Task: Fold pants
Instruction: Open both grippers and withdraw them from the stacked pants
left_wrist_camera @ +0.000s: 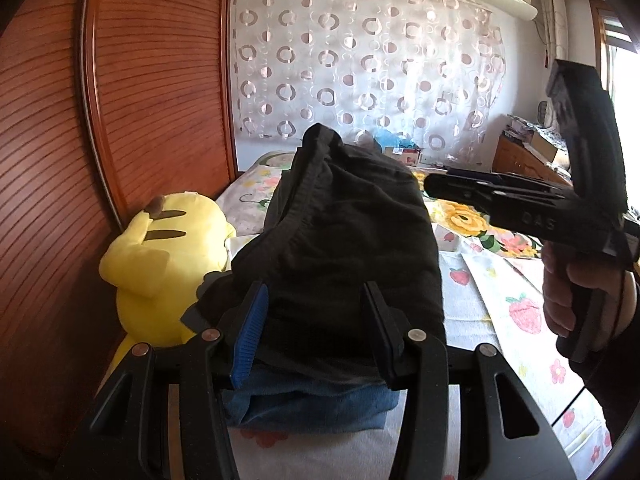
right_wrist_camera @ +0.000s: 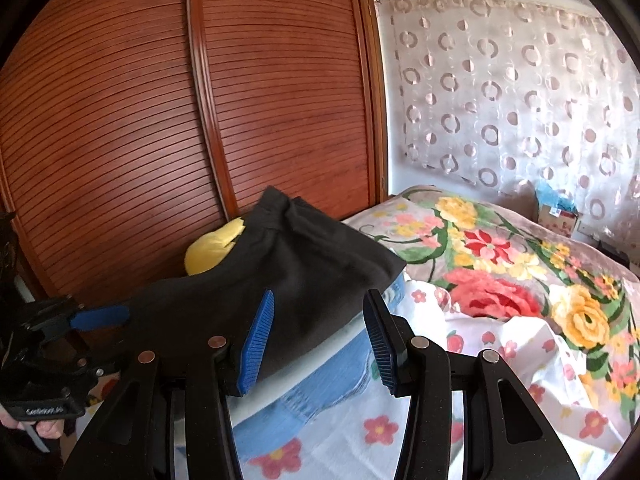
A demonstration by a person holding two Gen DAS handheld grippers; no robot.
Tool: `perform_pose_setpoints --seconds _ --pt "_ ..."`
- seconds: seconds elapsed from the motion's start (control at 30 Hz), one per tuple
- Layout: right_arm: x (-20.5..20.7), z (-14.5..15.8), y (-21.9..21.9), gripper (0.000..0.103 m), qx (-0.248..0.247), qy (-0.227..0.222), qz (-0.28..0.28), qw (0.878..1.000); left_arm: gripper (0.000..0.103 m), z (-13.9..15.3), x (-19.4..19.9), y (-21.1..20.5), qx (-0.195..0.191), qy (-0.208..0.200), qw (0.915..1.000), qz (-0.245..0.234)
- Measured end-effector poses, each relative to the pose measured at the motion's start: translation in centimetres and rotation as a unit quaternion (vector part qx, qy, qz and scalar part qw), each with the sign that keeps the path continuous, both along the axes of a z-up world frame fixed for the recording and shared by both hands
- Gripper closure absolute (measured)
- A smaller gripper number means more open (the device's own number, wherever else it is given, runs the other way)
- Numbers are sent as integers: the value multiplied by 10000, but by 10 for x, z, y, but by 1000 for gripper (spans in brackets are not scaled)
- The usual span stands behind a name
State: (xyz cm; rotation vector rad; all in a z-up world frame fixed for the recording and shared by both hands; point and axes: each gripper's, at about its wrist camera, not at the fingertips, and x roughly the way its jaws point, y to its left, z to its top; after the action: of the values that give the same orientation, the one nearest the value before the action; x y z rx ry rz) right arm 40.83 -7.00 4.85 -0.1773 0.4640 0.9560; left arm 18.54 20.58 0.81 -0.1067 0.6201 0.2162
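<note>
Folded black pants [left_wrist_camera: 340,240] lie on top of a folded blue garment [left_wrist_camera: 312,400] on the bed. In the left wrist view my left gripper [left_wrist_camera: 316,336] is open, its fingers on either side of the near edge of the black pants. In the right wrist view the black pants [right_wrist_camera: 296,276] sit on the blue garment [right_wrist_camera: 320,376], and my right gripper [right_wrist_camera: 316,340] is open just in front of the stack. The right gripper also shows in the left wrist view [left_wrist_camera: 440,188], held in a hand to the right of the pants. The left gripper shows in the right wrist view [right_wrist_camera: 100,316].
A yellow plush toy [left_wrist_camera: 160,264] sits to the left of the stack against a brown slatted wardrobe [left_wrist_camera: 120,120]. The bed carries a floral blanket [right_wrist_camera: 500,272] and a strawberry-print sheet [left_wrist_camera: 520,312]. A patterned curtain [left_wrist_camera: 360,60] hangs behind.
</note>
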Motion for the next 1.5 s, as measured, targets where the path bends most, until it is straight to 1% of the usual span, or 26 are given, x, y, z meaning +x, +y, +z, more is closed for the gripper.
perform_pose_setpoints --seconds 0.07,0.1,0.13,0.2,0.27,0.33,0.47,0.53,0.63,0.73,0.83,1.03,1.3,1.5 --pt "-9 1 -5 55 -7 -31 -67 10000 53 2 -6 -2 39 -36 10000 -11" --pt "-14 1 -8 54 4 -39 -94 9999 52 3 -9 -3 44 -47 10000 -23" --pt "-18 2 -11 54 27 -45 -116 9999 38 5 -12 -4 61 -60 10000 -45" --pt "-27 2 -19 54 75 -59 -174 9998 22 9 -19 -6 44 -162 9998 -91" --pt "-37 3 -25 54 99 -59 -219 9997 21 12 -24 -8 23 -170 9998 -143" --pt "-47 4 -30 54 107 -99 -264 9995 16 13 -27 -10 35 -203 9997 -150" --pt "-65 7 -37 54 112 -161 -385 9991 13 18 -37 -14 136 -300 9993 -166" --pt "-74 7 -41 54 107 -198 -443 9988 13 20 -41 -17 116 -318 9991 -238" --pt "-87 8 -44 54 94 -235 -542 9982 13 23 -46 -21 186 -340 9989 -248" --pt "-100 8 -50 54 103 -234 -669 9974 13 25 -52 -27 120 -371 9984 -403" --pt "-115 6 -57 52 116 -235 -829 9962 13 24 -55 -35 133 -345 9981 -483" --pt "-144 1 -72 51 153 -187 -1132 9933 13 22 -57 -49 201 -292 9975 -614" --pt "-185 4 -88 39 153 -237 -1658 9858 13 25 -69 -68 157 -378 9957 -832" --pt "-219 4 -93 35 116 -232 -1978 9799 13 24 -80 -89 107 -398 9941 -1003"
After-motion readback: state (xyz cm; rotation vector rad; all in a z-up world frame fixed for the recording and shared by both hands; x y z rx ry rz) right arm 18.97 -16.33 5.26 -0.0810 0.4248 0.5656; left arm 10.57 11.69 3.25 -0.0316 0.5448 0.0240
